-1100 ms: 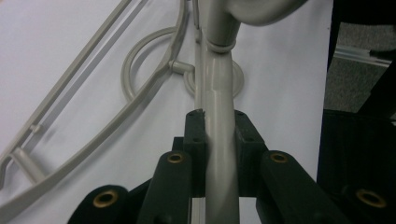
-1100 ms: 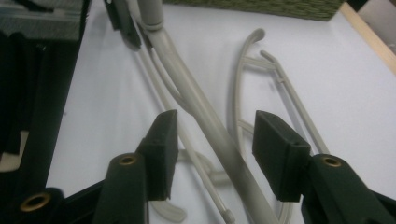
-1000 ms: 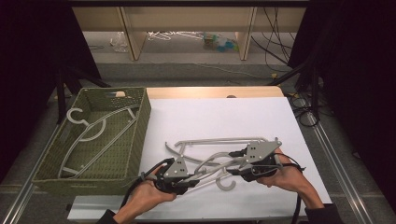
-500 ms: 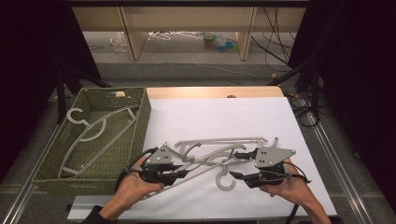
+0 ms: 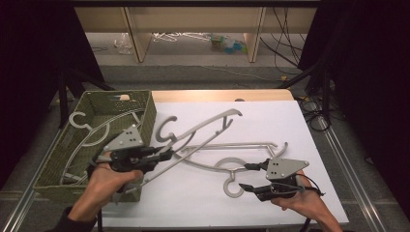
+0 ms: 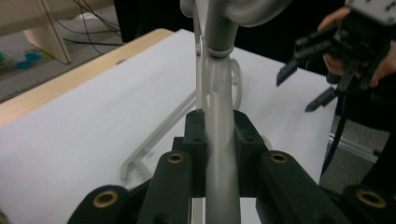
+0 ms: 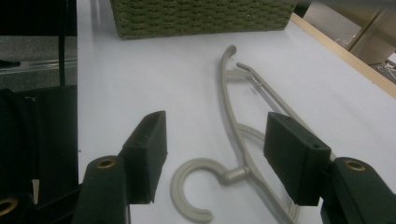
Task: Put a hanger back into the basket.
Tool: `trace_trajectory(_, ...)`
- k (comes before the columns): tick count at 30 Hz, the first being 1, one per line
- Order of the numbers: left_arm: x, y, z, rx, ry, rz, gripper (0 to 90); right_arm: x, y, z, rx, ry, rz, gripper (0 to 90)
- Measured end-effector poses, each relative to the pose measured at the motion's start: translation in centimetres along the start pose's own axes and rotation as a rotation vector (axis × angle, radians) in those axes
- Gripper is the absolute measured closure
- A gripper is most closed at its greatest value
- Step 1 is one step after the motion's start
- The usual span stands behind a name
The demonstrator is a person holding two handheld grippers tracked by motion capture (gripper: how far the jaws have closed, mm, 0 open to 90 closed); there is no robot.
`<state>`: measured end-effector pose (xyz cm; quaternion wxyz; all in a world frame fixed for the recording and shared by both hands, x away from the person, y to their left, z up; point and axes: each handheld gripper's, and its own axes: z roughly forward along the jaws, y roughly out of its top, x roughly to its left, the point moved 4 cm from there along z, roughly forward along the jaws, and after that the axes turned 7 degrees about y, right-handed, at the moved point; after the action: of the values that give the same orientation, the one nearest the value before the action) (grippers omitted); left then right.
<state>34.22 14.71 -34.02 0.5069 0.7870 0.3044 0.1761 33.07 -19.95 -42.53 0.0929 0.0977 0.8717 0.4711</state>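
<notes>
In the high view, the left gripper [image 5: 167, 153] is pinching a grey plastic hanger [image 5: 203, 128] by one end of its arm and holding it lifted above the desk [image 5: 270, 121]; the raised hanger slants up and away towards the middle of the white surface, its hook [image 5: 167, 129] curling just beside the near right corner of the woven basket [image 5: 145, 104]. The person's left hand [image 5: 104, 181] grips the tool over the basket's right wall. Inside the basket lie more hangers [image 5: 84, 126] of the same kind. A second hanger [image 5: 232, 166] rests flat on the desk, its hook pointing towards the person. The right gripper [image 5: 247, 176] sits low at the desk's near right, its jaws spread apart, just beside that flat hanger's hook and holding nothing

In the left gripper view, the two black jaws are pressed onto the grey bar of the lifted hanger [image 6: 218, 116], which runs straight up between them to a joint near the top edge. Beneath it the second hanger [image 6: 159, 140] lies on the white desk [image 6: 93, 126]. At the upper right the right gripper [image 6: 299, 88] shows with its jaws parted

In the right gripper view, the jaws stand wide apart with the flat hanger's hook [image 7: 196, 186] lying on the desk between them, untouched. Its arms [image 7: 233, 93] stretch away towards the woven basket [image 7: 201, 16] at the far edge
</notes>
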Motion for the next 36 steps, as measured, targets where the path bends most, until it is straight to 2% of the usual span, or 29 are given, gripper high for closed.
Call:
trace_trajectory(2,0.8,0.3,-0.9,-0.016,0.017,-0.021,78.8,0.0,-0.1,0.1,-0.001,-0.006,0.006,38.9)
trace_trajectory(3,1.2,0.4,-1.3,-0.02,0.028,-0.018,78.8,0.0,-0.2,0.1,0.001,-0.002,0.01,38.1)
trace_trajectory(5,2.2,0.6,-2.4,-0.034,0.069,-0.031,78.8,0.0,-0.3,0.2,-0.006,0.001,0.02,36.4)
trace_trajectory(7,2.9,0.8,-3.1,-0.046,0.087,-0.031,78.8,0.0,-0.3,0.3,-0.008,0.002,0.027,34.5)
trace_trajectory(10,4.9,1.0,-4.7,-0.05,0.147,-0.044,78.8,0.0,-0.4,0.4,-0.008,0.006,0.036,32.5)
trace_trajectory(14,7.0,1.1,-6.0,-0.058,0.203,-0.061,78.8,0.1,-0.4,0.5,-0.016,0.011,0.047,30.8)
trace_trajectory(18,8.7,0.7,-6.6,-0.051,0.238,-0.067,78.8,0.1,-0.3,0.5,-0.023,0.013,0.052,30.3)
trace_trajectory(24,11.1,-0.1,-7.2,-0.036,0.273,-0.068,78.8,0.1,-0.4,0.7,-0.022,0.008,0.054,30.3)
trace_trajectory(27,12.2,-0.4,-7.5,-0.03,0.291,-0.044,78.8,0.1,-0.4,0.7,-0.022,0.011,0.051,30.3)
trace_trajectory(30,13.4,-0.9,-7.7,-0.026,0.303,-0.05,78.8,0.0,-0.4,0.7,-0.022,0.008,0.053,30.3)
trace_trajectory(36,15.3,-1.9,-8.0,-0.028,0.291,-0.08,78.8,0.0,-0.5,0.8,-0.016,0.012,0.053,30.3)
